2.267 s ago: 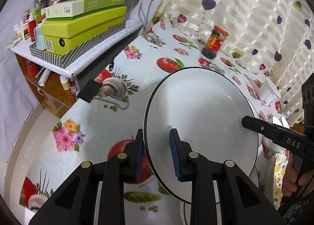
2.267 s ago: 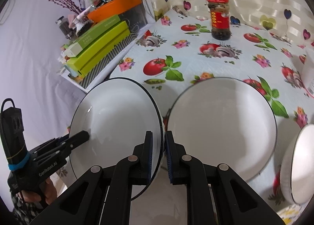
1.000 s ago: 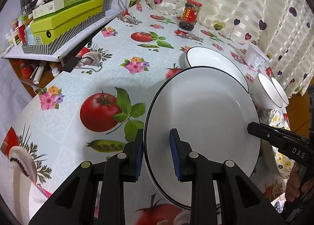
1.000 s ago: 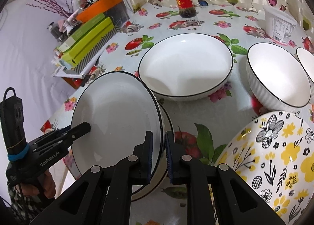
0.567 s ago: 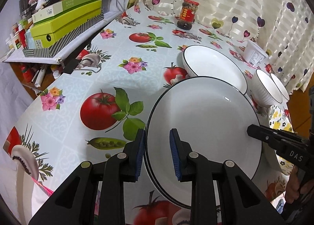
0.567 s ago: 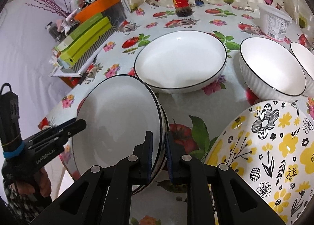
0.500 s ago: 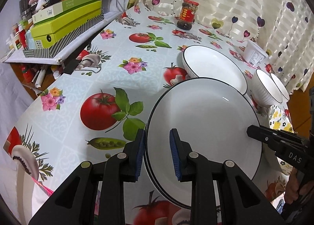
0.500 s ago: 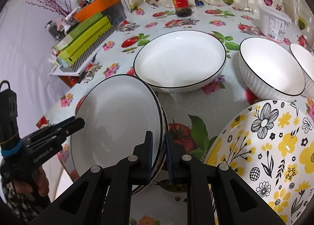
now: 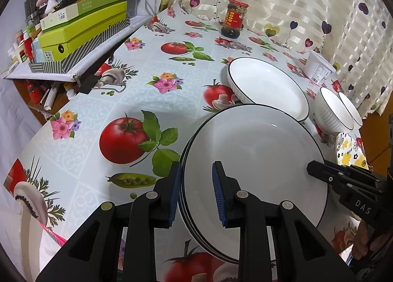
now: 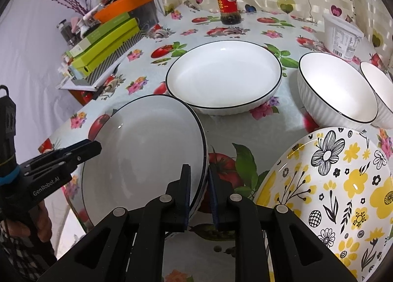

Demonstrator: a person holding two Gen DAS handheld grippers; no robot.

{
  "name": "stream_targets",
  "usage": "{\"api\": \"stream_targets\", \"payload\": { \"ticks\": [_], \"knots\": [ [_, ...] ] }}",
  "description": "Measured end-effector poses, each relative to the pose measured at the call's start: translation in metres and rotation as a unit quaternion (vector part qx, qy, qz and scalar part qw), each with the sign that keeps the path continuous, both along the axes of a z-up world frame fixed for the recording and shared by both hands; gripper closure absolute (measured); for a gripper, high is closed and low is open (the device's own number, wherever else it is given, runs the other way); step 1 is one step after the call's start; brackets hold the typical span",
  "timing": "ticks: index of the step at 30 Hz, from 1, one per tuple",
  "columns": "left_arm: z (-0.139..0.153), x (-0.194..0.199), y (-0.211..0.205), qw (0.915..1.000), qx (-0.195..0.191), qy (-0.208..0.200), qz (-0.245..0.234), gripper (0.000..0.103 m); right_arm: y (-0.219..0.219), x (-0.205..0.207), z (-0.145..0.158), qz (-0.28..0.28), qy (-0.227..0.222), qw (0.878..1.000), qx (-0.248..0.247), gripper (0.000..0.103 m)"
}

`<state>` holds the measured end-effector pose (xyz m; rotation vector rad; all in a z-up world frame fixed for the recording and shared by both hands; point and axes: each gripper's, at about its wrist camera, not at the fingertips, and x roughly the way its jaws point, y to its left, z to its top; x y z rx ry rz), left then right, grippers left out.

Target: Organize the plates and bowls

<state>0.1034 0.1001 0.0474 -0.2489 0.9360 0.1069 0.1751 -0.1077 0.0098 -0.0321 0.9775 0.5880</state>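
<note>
A round white plate with a thin black rim (image 9: 258,159) lay on top of another white plate just like it (image 9: 183,210). Only the edge of the lower one peeked out. The two made a little pile near the edge of the table with the tomato and flower cloth (image 9: 122,110).

The left gripper (image 9: 196,166) was pinching the near rim of the top plate, one blue pad inside the plate and one outside. The right gripper (image 10: 199,169) was at the other side of the plate, with its claw almost pressed together on the rim. Its jaws had just been opening a tiny bit, and the rim was between them.

So I think the plate-on-plate step was nearly done. The top plate looked like it sat flat, and what was left there was to let go and pull both grippers away.

More things were not tidied yet. A wide, shallow white bowl with a black rim (image 10: 223,78) sat alone just behind the pile. Two small white bowls with ridged sides (image 10: 336,88) stood side by side, not one inside the other. A plate with yellow and black flowers (image 10: 331,183) lay by itself beside the pile. I think a good part of the job was left.
</note>
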Motion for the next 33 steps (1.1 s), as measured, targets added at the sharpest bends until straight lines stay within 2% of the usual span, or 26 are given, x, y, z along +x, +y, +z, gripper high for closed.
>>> {"api": "stream_targets", "payload": {
  "ticks": [2, 5, 10, 18, 33],
  "knots": [
    [0.000, 0.000, 0.001, 1.0000, -0.002, -0.001, 0.001, 0.076, 0.001, -0.001, 0.000, 0.000, -0.003, 1.000, -0.004, 0.087],
    [0.000, 0.002, 0.003, 1.0000, -0.009, -0.002, 0.001, 0.076, 0.001, -0.001, 0.000, 0.004, 0.001, 1.000, 0.003, 0.080],
    [0.003, 0.004, 0.007, 0.9998, -0.019, -0.011, 0.000, 0.076, 0.004, -0.002, 0.006, 0.007, -0.017, 1.000, 0.003, 0.060],
    [0.020, 0.018, 0.004, 0.9988, -0.024, -0.039, -0.020, 0.075, -0.006, 0.006, 0.021, -0.001, -0.040, 0.999, 0.017, 0.055],
    [0.028, 0.066, 0.004, 0.9979, -0.023, -0.036, -0.049, 0.075, -0.020, 0.053, 0.046, -0.038, -0.061, 0.997, 0.034, 0.055]
  ]
}}
